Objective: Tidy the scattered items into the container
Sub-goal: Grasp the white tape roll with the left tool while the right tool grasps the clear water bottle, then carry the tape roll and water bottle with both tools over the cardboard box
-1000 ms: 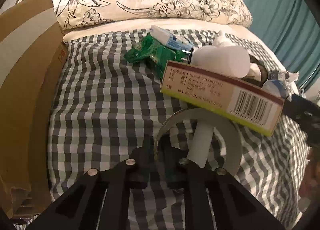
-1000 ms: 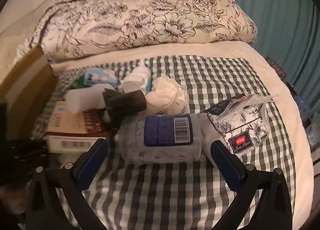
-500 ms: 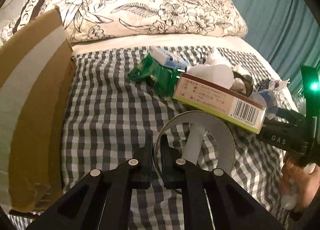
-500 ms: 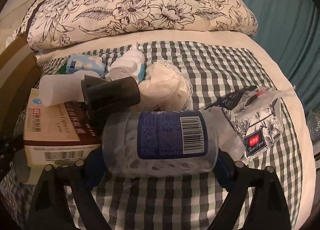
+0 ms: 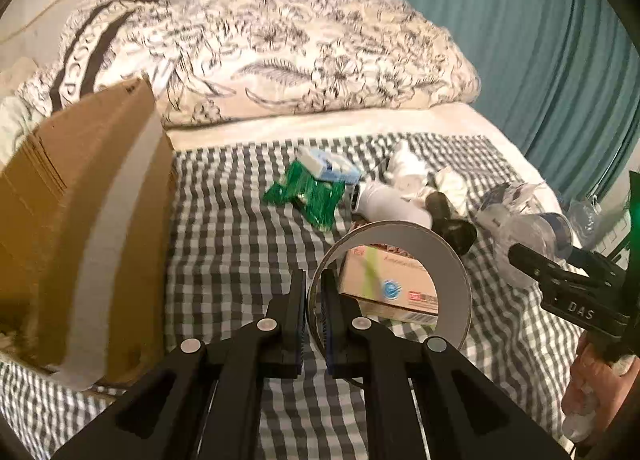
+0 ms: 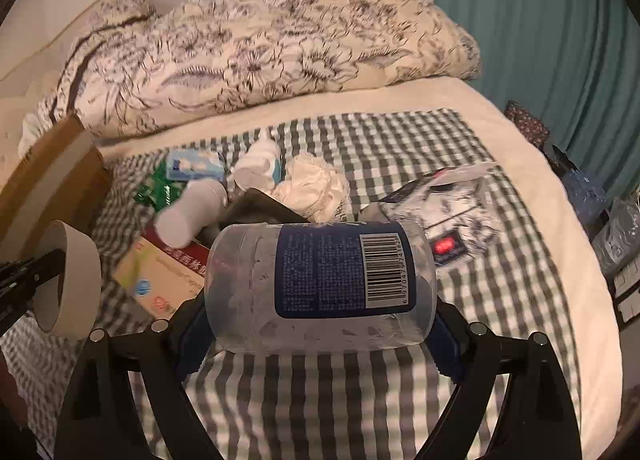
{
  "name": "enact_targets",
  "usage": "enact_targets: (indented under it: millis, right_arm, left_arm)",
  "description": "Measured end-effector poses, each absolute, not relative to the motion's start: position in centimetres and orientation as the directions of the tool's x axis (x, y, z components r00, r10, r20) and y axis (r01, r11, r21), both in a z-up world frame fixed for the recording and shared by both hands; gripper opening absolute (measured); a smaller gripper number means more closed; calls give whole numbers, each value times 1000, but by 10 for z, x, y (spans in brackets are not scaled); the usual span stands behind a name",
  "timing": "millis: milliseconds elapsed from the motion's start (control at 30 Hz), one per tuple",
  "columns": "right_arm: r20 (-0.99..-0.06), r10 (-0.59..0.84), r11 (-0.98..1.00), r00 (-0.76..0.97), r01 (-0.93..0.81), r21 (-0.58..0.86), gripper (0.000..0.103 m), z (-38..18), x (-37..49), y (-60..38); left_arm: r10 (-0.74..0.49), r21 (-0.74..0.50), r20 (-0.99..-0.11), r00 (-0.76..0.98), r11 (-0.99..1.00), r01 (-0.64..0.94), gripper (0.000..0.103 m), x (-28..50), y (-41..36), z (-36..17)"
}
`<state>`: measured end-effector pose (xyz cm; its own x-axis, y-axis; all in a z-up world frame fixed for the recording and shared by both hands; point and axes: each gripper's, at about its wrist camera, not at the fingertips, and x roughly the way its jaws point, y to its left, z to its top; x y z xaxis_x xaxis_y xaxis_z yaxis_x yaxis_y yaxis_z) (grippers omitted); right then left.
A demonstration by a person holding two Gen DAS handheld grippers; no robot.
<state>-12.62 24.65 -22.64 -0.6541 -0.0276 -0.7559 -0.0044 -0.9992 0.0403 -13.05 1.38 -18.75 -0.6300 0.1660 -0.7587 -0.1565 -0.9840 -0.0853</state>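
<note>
Tape roll [image 5: 390,288] and clear plastic bottle [image 6: 320,286] both hang above the checked bedspread [image 5: 240,244] as you hold one in each tool: your left gripper [image 5: 314,324] is pinched tight on the roll's wall, your right gripper [image 6: 316,334] is clamped across the bottle's width. The cardboard box [image 5: 80,220] stands at the bedspread's left edge, while the green packet [image 5: 308,196], white bottle [image 5: 384,204] and medicine carton [image 5: 392,288] lie near the middle. The step in hand looks like the carry; next, you need to swing each load over the box's opening before releasing.
</note>
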Motion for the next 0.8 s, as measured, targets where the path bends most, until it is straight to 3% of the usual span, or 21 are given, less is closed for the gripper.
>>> enact_targets:
  millis: [800]
  right_arm:
    - [-601, -46, -999, -798, 48, 13, 89, -89, -12, 211]
  left_arm:
    - [182, -88, -604, -776, -983, -162, 7, -36, -8, -61]
